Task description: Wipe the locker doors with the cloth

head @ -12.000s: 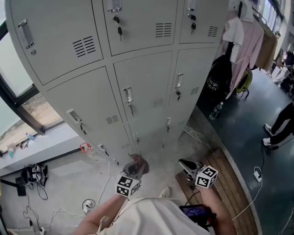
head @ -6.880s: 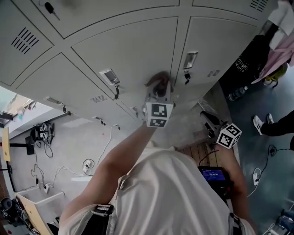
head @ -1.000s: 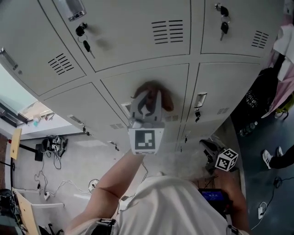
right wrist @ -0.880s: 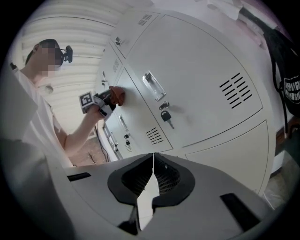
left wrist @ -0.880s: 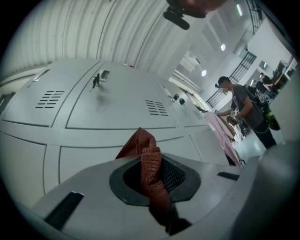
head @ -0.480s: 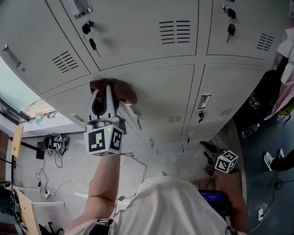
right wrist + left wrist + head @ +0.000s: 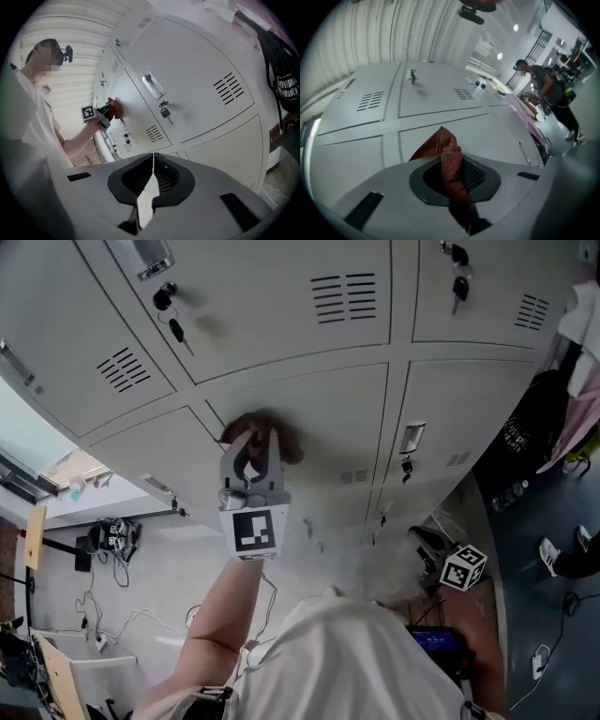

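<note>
What worries me most is the hold. My left claw is clamped shut on one bunched fold of the cloth, and most of the fabric spills out past the tips. If I drag hard across the locker door, friction could pull that fold free and drop the cloth to the floor. Pushing too flat carries another risk: the hard tips, rather than the fabric, could meet the painted metal and scratch it. The vent slots at the door's lower right could also snag the loose weave, and so could the latch on the door to the right.

The cloth is rust-red and coarsely woven, crumpled into a peak. It sits against the upper left corner of the middle door, just left of centre in the head view. I judge it soft and limp, so it will fold wherever I push it.

My right claw hangs low at the lower right of the head view, its jaws closed tip to tip on nothing and well apart from the lockers.
</note>
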`<move>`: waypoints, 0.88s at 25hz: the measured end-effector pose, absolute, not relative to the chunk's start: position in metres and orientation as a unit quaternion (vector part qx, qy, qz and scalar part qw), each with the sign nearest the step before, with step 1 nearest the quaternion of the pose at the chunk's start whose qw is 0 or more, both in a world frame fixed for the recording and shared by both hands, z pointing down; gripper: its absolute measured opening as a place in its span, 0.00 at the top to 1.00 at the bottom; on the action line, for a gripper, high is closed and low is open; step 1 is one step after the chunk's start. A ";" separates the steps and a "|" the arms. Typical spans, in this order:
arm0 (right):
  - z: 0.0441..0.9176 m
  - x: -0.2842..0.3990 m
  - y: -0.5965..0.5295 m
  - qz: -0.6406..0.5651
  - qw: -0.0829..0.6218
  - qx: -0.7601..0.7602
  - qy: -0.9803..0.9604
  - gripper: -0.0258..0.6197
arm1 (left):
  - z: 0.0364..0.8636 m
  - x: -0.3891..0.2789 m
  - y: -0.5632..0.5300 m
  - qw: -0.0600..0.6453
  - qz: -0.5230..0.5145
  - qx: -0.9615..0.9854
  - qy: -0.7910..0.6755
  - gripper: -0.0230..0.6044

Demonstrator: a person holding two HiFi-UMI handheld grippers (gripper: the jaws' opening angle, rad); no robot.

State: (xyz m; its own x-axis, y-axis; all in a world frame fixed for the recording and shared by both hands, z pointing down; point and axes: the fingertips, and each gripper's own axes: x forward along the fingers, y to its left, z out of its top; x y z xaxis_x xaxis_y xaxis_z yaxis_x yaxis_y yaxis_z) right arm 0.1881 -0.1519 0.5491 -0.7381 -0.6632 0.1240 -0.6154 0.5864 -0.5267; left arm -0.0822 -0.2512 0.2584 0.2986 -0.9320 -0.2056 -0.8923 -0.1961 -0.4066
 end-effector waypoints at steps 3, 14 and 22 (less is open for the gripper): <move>0.548 0.186 -0.151 -0.277 0.045 -0.361 0.889 0.93 | 0.247 -0.037 -0.257 0.252 -0.052 -0.786 0.561 0.90; 0.549 0.188 -0.140 -0.282 0.048 -0.353 0.891 0.93 | 0.301 0.125 -0.270 0.206 -0.079 -0.887 0.407 0.90; 0.566 0.199 -0.116 -0.314 0.056 -0.314 0.894 0.93 | 0.381 0.106 -0.207 0.124 -0.077 -0.904 0.402 0.90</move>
